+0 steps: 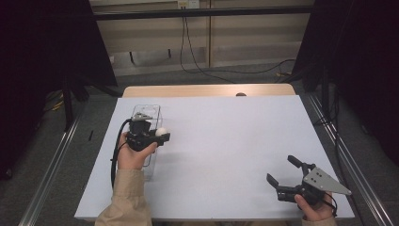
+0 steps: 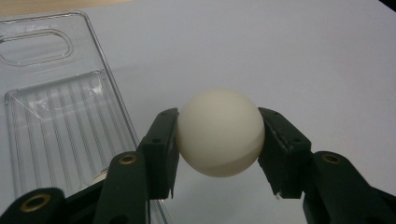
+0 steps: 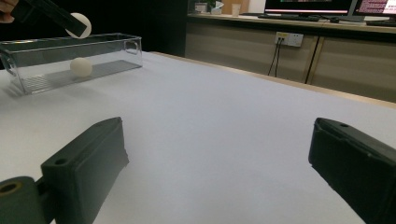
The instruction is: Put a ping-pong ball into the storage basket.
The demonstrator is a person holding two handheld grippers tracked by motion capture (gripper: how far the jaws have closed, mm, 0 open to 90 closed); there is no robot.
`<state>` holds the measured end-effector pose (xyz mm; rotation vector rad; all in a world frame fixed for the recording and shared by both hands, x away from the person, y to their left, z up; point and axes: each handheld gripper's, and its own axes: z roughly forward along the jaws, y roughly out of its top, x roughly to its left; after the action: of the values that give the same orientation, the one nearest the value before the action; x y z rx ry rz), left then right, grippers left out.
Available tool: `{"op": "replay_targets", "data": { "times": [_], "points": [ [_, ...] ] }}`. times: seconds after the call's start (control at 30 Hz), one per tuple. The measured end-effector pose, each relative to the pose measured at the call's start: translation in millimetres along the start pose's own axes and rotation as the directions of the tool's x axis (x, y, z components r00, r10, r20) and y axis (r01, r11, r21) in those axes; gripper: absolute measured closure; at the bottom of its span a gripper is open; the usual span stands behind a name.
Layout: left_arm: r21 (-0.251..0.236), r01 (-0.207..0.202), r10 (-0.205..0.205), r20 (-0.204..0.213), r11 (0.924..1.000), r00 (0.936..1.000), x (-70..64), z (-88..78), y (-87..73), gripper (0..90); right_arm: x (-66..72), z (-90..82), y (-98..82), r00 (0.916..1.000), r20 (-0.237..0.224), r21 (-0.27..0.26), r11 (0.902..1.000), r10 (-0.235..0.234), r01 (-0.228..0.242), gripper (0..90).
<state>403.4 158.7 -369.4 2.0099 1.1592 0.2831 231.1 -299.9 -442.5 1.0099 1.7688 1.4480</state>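
My left tool (image 1: 162,137) clamps a white ball (image 1: 161,132) above the clear bin (image 1: 153,113) near the counter's (image 1: 226,141) left edge; my right tool (image 1: 282,172), jaws spread, empty, sits near its front right corner.

No legible text, labels — none readable

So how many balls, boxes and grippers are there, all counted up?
Balls: 2, one held in the left gripper as ball, and one more ball in the box
Clear boxes: 1, box
Grippers: 2, with the right gripper open and holding nothing
Total: 5
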Motion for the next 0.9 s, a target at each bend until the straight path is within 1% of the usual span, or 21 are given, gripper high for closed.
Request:
{"op": "replay_targets", "data": {
  "times": [0.4,0.47,0.6,0.67,0.77,0.87,0.9],
  "points": [
    [-0.001,0.004,-0.004,-0.008,1.0,1.0,3.5,-3.9,-0.5,51.0,0.2,0.7,0.0,1.0,-0.001,0.0,1.0,0.001,-0.001,3.4],
    [0.001,-0.001,0.001,-0.009,1.0,1.0,4.2,-4.8,-0.3,51.0,0.1,0.6,0.0,1.0,-0.001,0.0,1.0,0.001,-0.001,3.4],
    [-0.008,0.003,-0.003,-0.019,1.0,0.9998,6.1,-7.3,-0.6,51.0,0.0,0.7,0.1,1.0,-0.001,-0.002,1.0,0.001,-0.001,3.4],
    [-0.008,0.008,-0.008,-0.017,0.9999,0.9998,6.7,-8.7,-0.8,51.0,0.2,1.2,0.0,1.0,-0.002,-0.001,1.0,-0.001,0.001,3.4],
    [-0.005,0.004,-0.004,-0.019,1.0,0.9998,7.3,-8.9,-1.2,51.0,0.4,2.0,0.1,1.0,-0.004,-0.002,1.0,-0.002,0.002,3.4],
    [-0.012,0.008,-0.008,-0.022,0.9999,0.9997,8.1,-9.7,-1.3,51.0,0.4,2.4,-0.1,1.0,-0.005,0.0,1.0,-0.005,0.005,3.4],
    [-0.014,0.011,-0.011,-0.024,0.9998,0.9996,8.5,-10.3,-1.4,51.0,0.8,2.3,0.1,1.0,-0.005,-0.001,1.0,0.0,0.0,3.4]
  ]
}}
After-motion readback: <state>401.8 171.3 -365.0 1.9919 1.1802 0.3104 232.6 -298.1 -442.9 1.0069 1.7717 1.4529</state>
